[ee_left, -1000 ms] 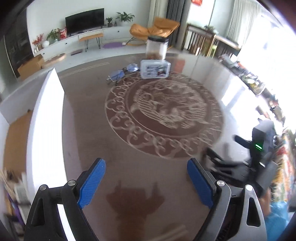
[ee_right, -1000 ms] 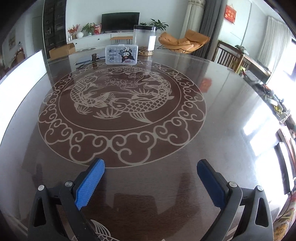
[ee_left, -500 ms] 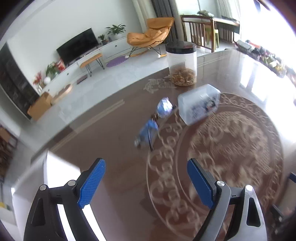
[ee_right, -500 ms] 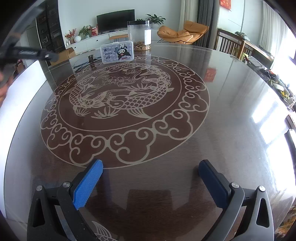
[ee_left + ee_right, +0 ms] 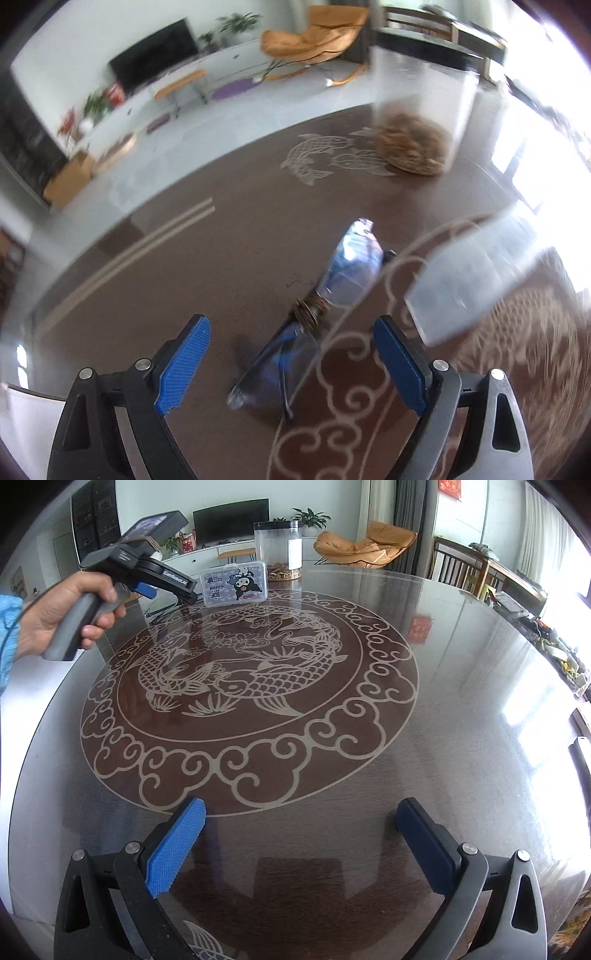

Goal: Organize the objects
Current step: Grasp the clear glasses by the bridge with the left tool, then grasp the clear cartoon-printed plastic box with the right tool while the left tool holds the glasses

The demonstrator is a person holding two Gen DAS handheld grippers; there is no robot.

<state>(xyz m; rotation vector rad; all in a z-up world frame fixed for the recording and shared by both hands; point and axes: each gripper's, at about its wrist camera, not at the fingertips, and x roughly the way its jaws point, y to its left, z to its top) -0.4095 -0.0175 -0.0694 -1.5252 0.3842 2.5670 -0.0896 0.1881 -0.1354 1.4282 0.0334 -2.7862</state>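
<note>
A pair of glasses (image 5: 325, 302) with bluish lenses lies on the round glass-topped table (image 5: 461, 709), at the far left side. My left gripper (image 5: 291, 358) is open and hovers just over the near lens, with the glasses between its blue pads. A clear plastic box (image 5: 469, 273) with a cartoon label (image 5: 233, 584) stands just right of the glasses. A tall clear jar (image 5: 417, 110) with brown bits at its bottom stands behind it (image 5: 277, 550). My right gripper (image 5: 299, 849) is open and empty over the near edge of the table.
The left gripper, held in a hand (image 5: 62, 609), shows at the far left of the right wrist view. A white panel (image 5: 26, 424) borders the table's left side. Wooden chairs (image 5: 465, 568) stand beyond the far right rim.
My left gripper has swung across the table and closed in on the glasses, which now sit between its pads. My right gripper has barely moved.
</note>
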